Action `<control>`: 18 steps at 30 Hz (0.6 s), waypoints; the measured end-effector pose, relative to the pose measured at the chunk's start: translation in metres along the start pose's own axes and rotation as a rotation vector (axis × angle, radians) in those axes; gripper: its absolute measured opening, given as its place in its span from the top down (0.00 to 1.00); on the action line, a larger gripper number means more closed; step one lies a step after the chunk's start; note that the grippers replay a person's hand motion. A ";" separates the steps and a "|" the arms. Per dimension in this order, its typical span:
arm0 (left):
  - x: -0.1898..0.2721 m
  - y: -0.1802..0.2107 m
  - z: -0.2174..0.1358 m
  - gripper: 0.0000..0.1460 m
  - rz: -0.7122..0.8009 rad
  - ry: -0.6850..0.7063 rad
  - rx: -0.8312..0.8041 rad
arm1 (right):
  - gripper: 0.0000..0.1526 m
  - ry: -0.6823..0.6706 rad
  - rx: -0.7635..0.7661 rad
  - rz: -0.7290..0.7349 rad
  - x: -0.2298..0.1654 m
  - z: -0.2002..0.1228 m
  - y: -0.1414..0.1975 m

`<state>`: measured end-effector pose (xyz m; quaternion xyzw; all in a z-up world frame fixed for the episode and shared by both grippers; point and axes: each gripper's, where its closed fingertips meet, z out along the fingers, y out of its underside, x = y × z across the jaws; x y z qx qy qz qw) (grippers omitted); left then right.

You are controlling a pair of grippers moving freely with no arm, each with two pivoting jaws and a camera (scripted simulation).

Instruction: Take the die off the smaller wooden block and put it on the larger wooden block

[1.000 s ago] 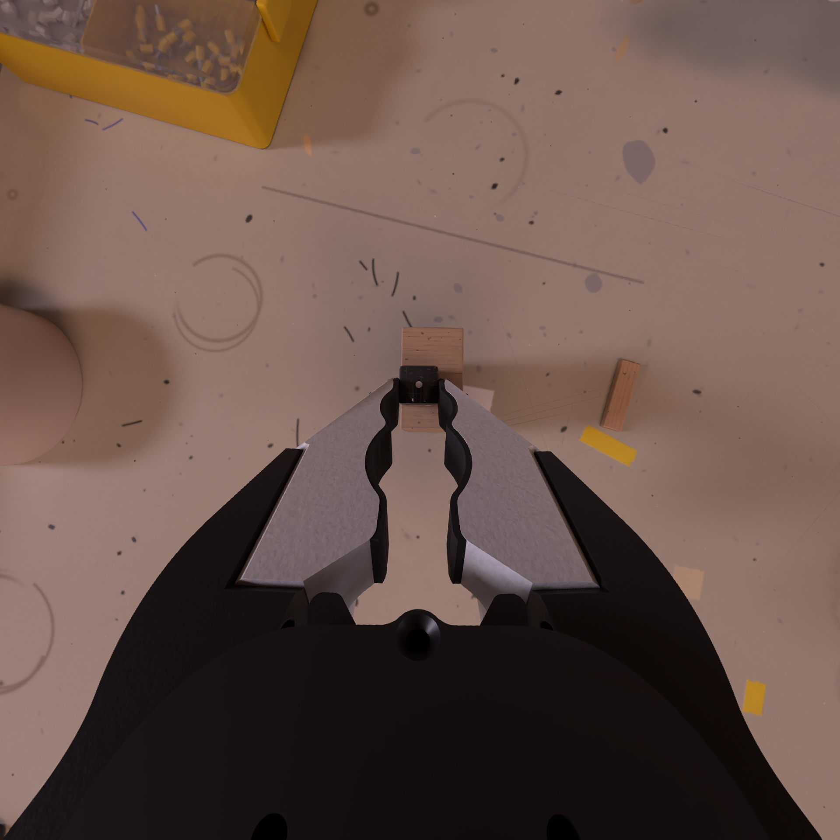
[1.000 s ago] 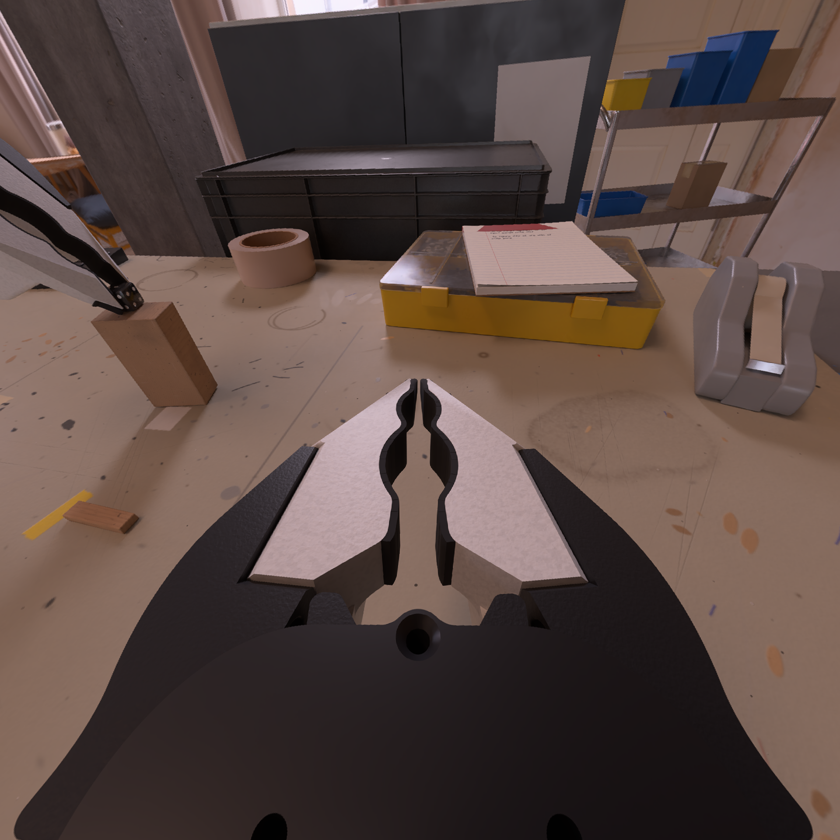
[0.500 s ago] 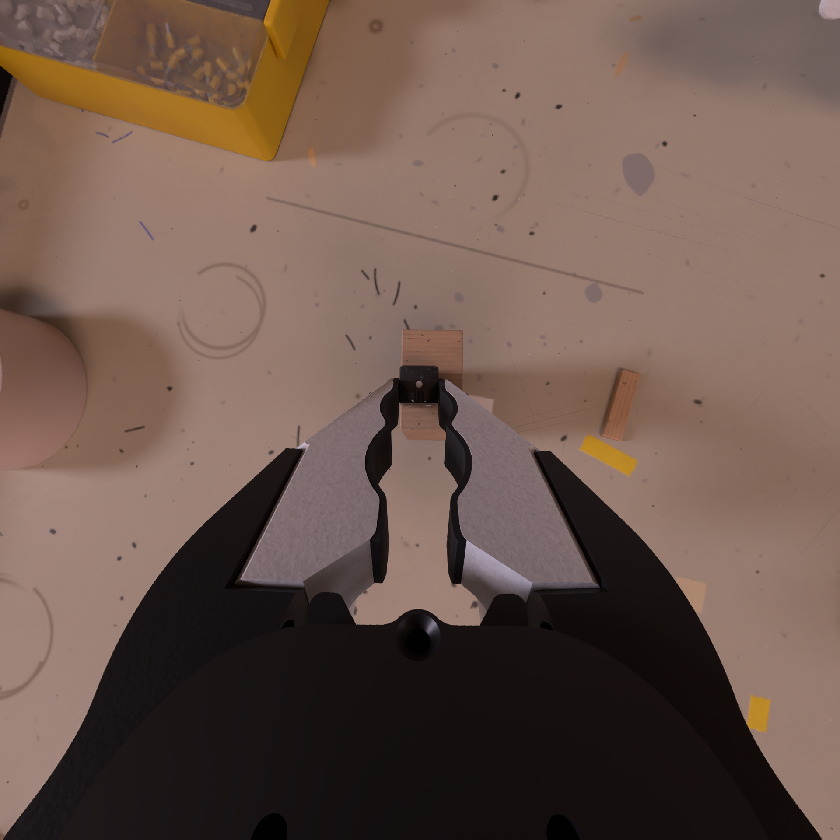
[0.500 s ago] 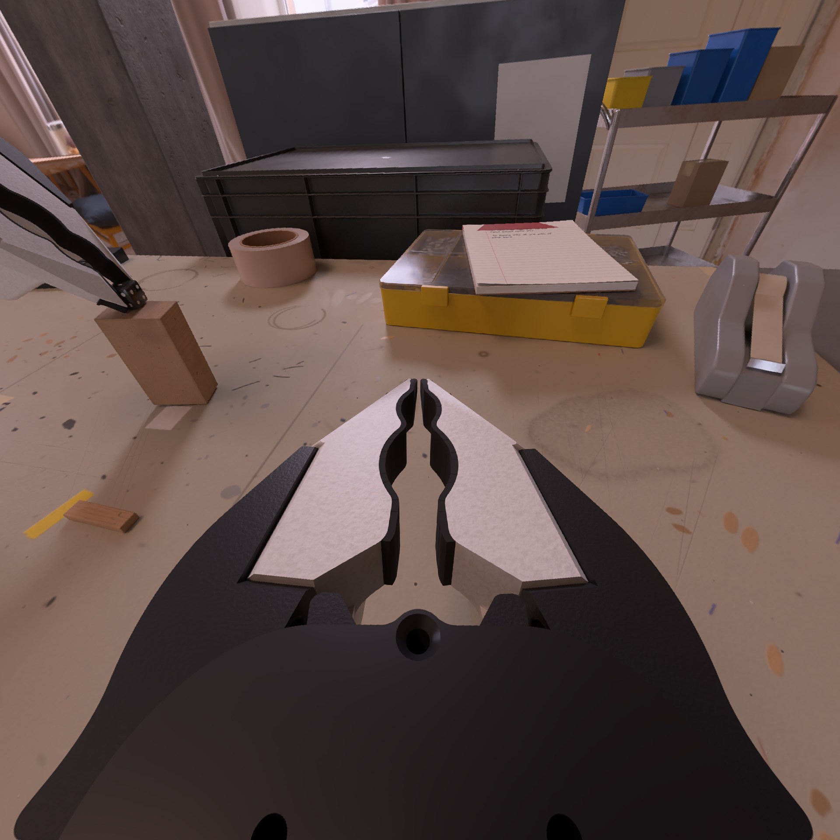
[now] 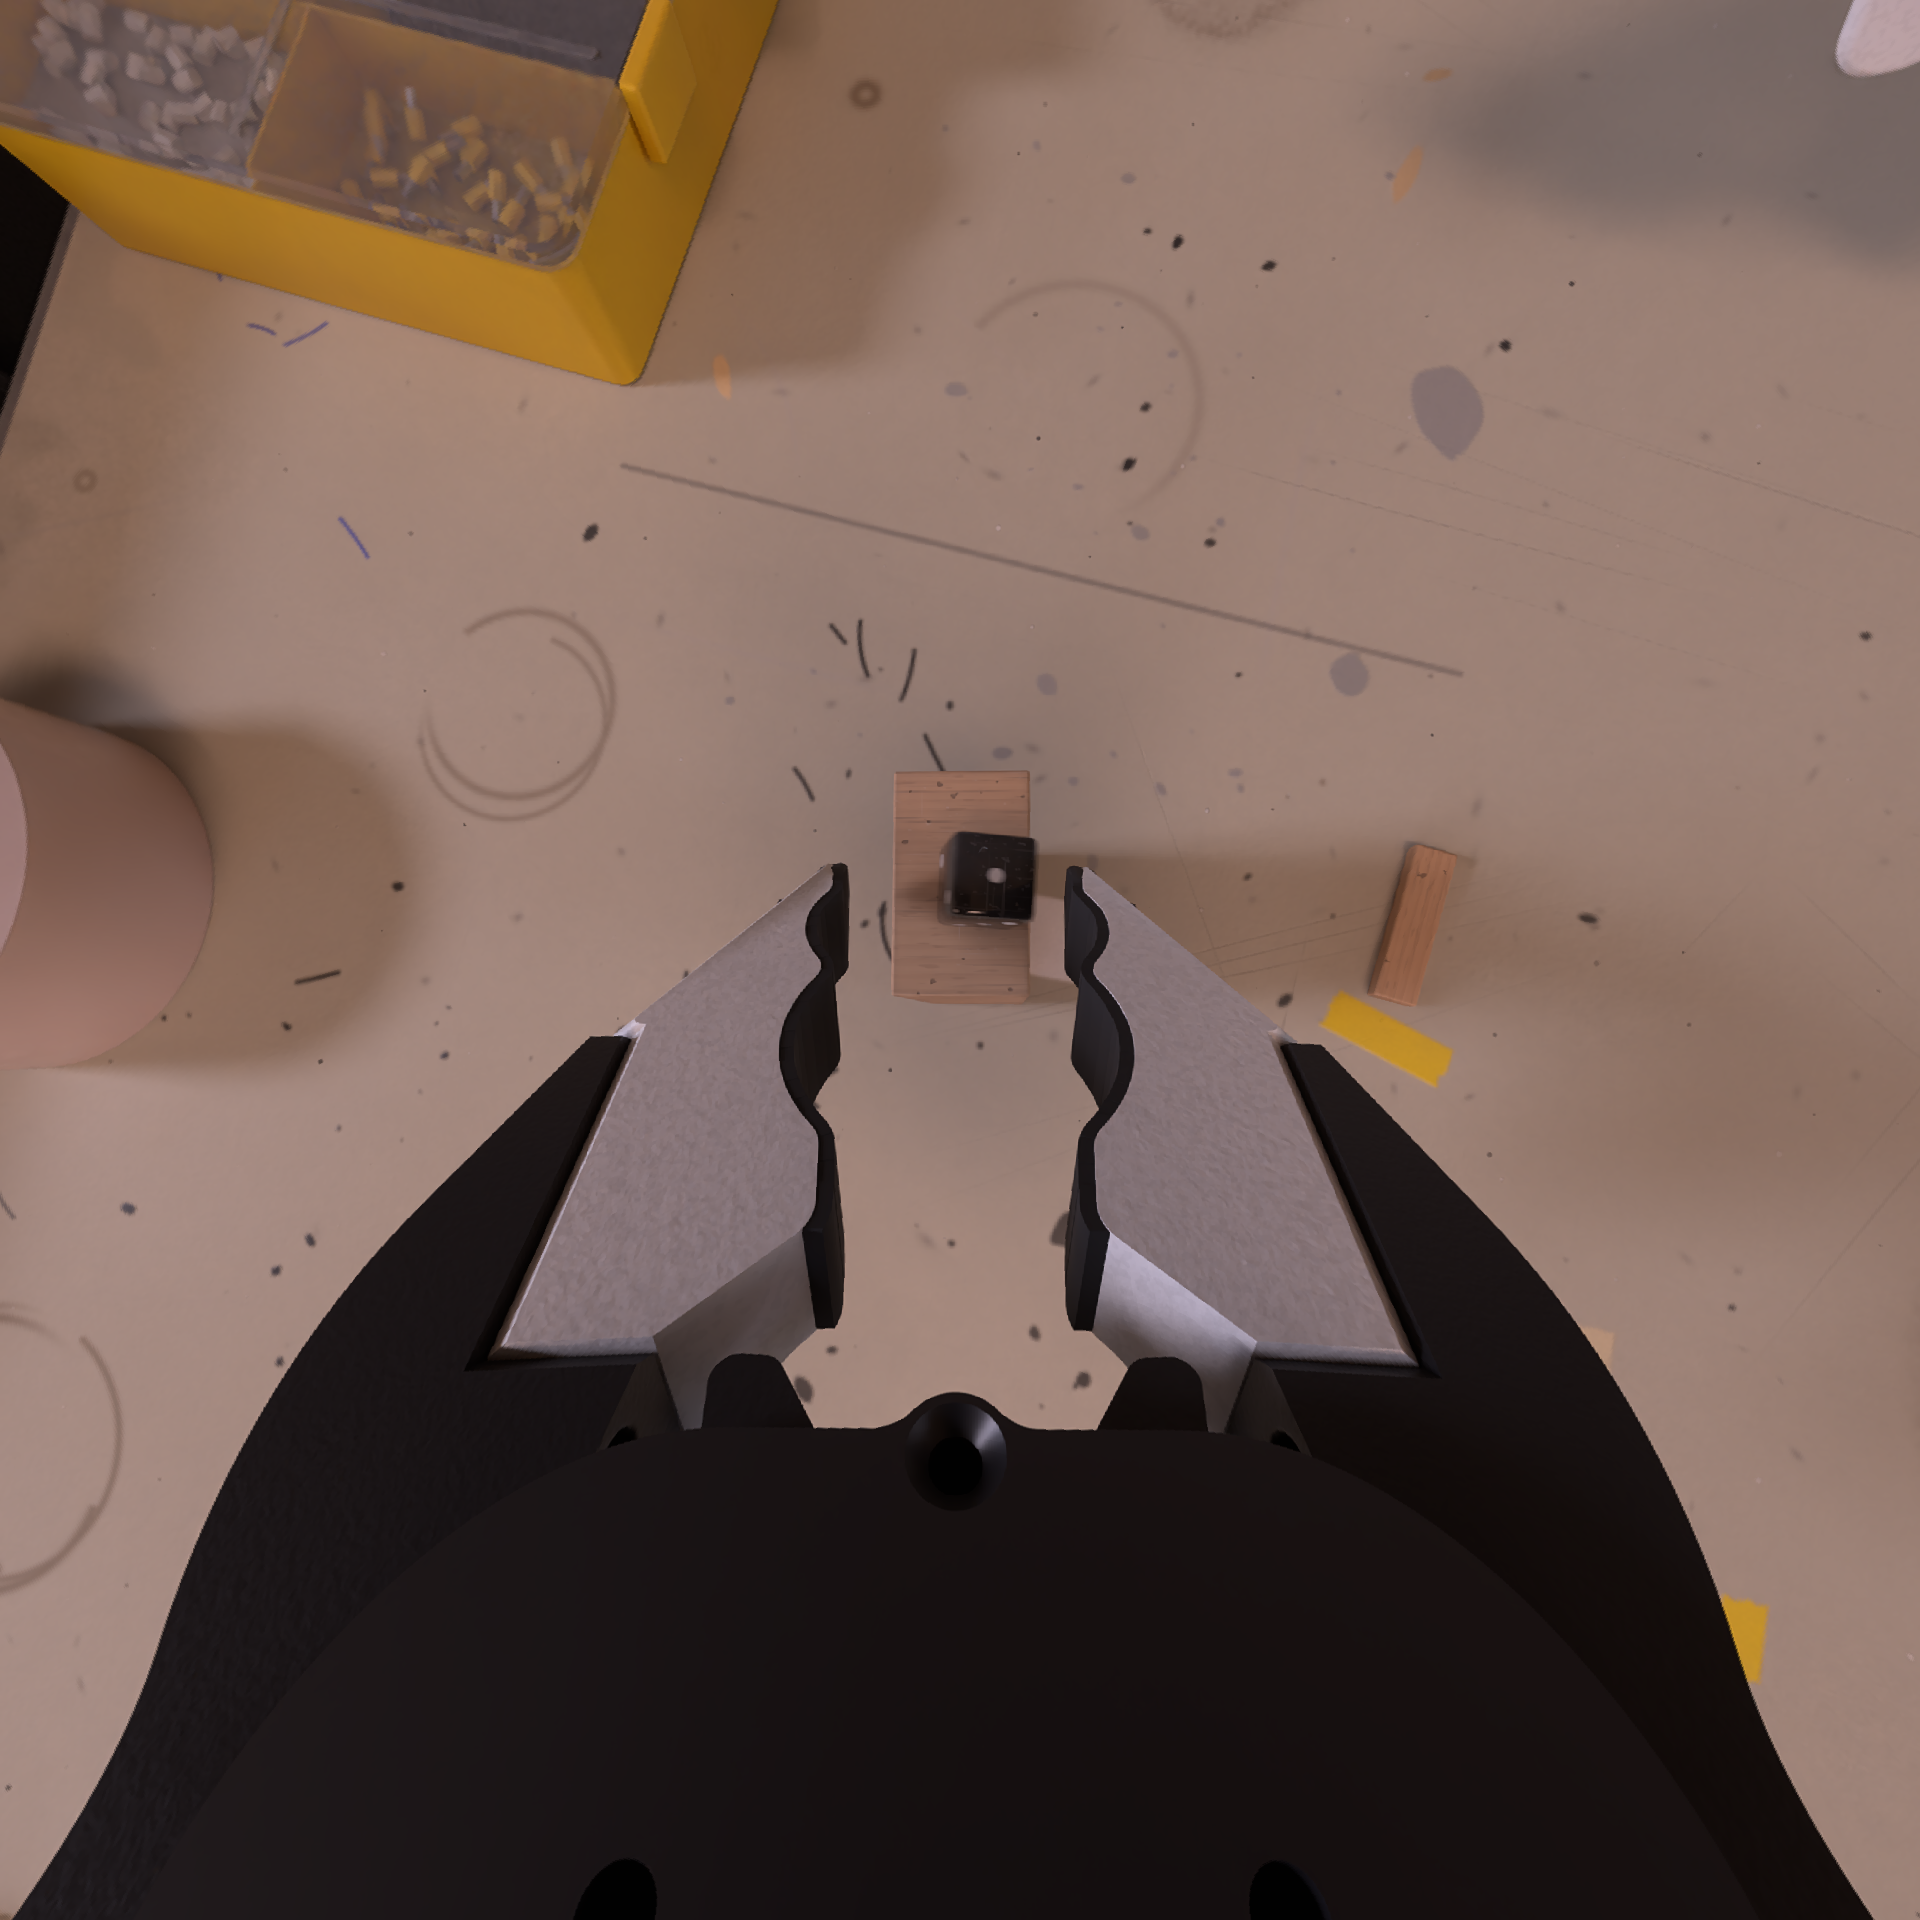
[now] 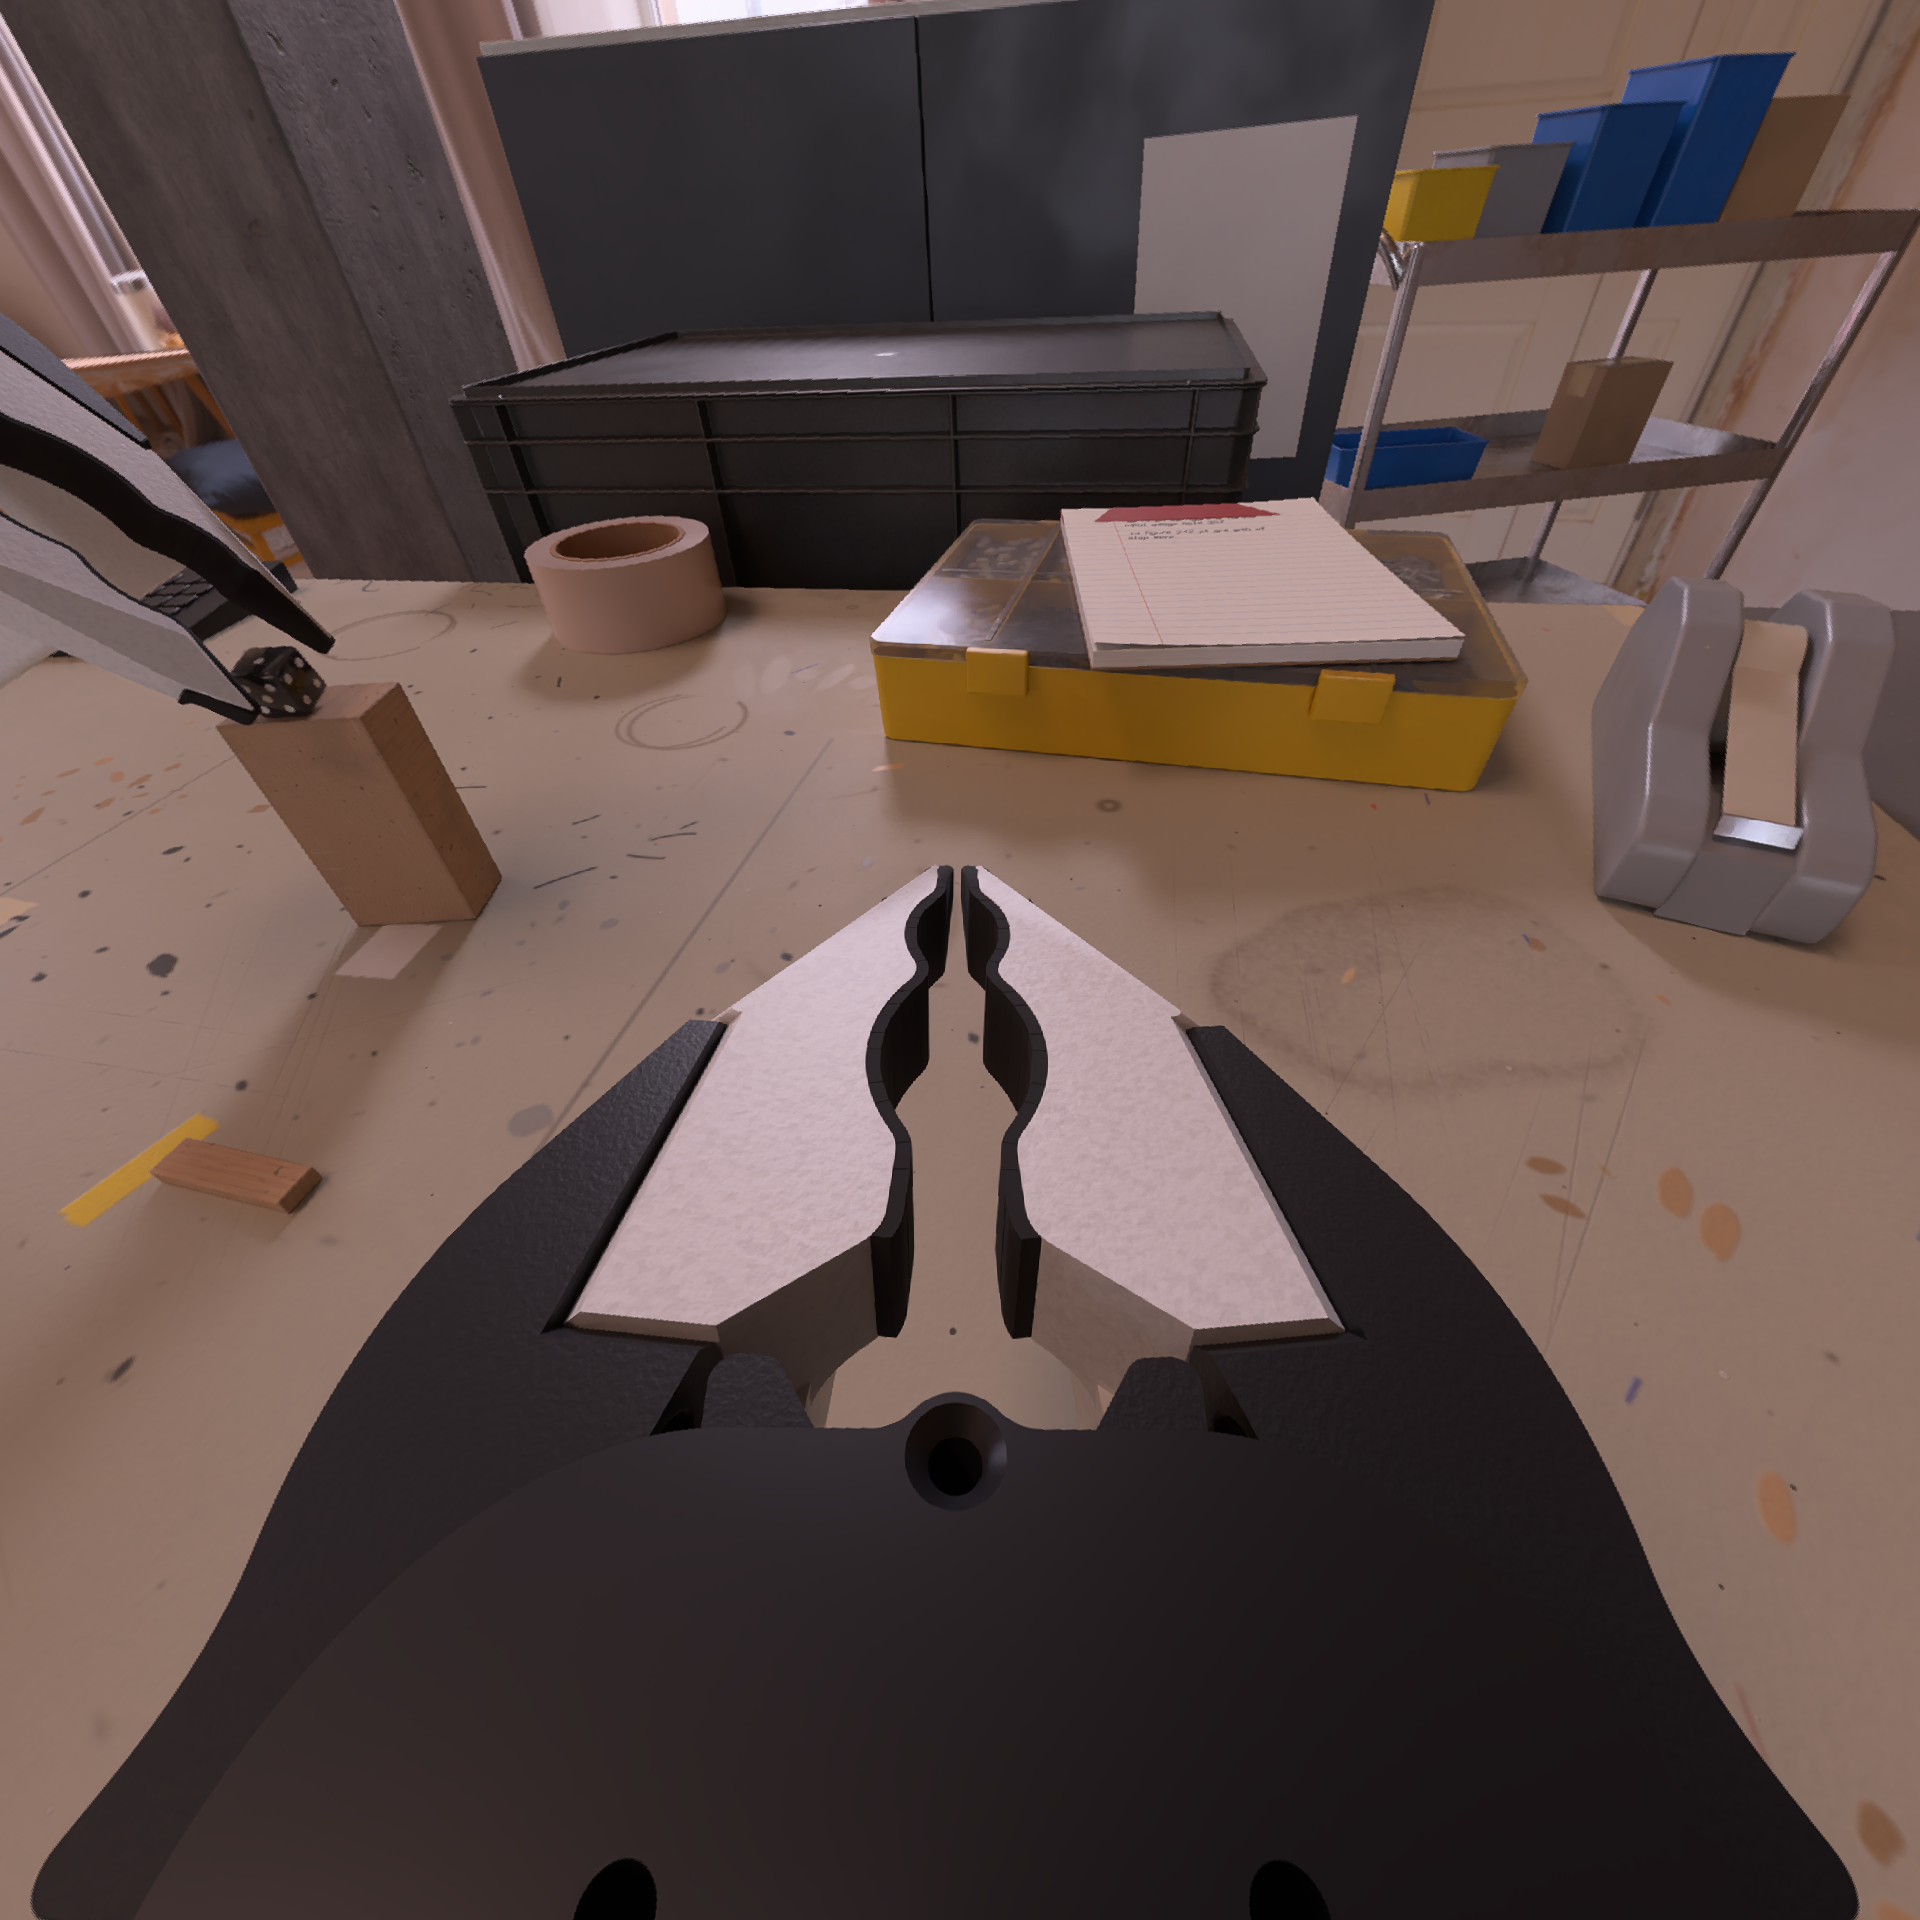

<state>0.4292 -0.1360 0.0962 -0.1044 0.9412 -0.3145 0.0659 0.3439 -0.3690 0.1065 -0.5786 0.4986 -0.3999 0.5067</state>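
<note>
The black die rests on top of the larger wooden block, close to its right edge, and looks slightly blurred. My left gripper is open just above it, one fingertip on each side, not touching it. The smaller wooden block lies flat on the table to the right, beside a yellow tape strip. In the right wrist view the die sits on the upright larger block with the left gripper's fingers over it; the smaller block lies nearer. My right gripper is shut and empty.
A yellow parts box with a notepad on it stands at the back; its corner shows in the left wrist view. A tape roll, a grey tape dispenser and a black crate stand around.
My left gripper has opened and let go of the die, which now sits on the larger block. The right gripper has not moved.
</note>
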 end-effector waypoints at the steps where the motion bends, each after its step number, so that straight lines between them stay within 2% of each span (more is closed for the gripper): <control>1: 0.000 0.000 -0.001 0.71 -0.001 0.000 0.002 | 0.99 0.000 0.000 0.000 0.000 0.000 0.000; 11: 0.000 0.006 0.000 0.68 0.028 -0.005 -0.023 | 0.99 -0.002 -0.001 -0.006 -0.001 0.000 0.000; 18: 0.000 0.004 0.005 0.70 0.047 0.003 -0.050 | 0.99 -0.002 0.001 -0.003 -0.001 0.000 0.000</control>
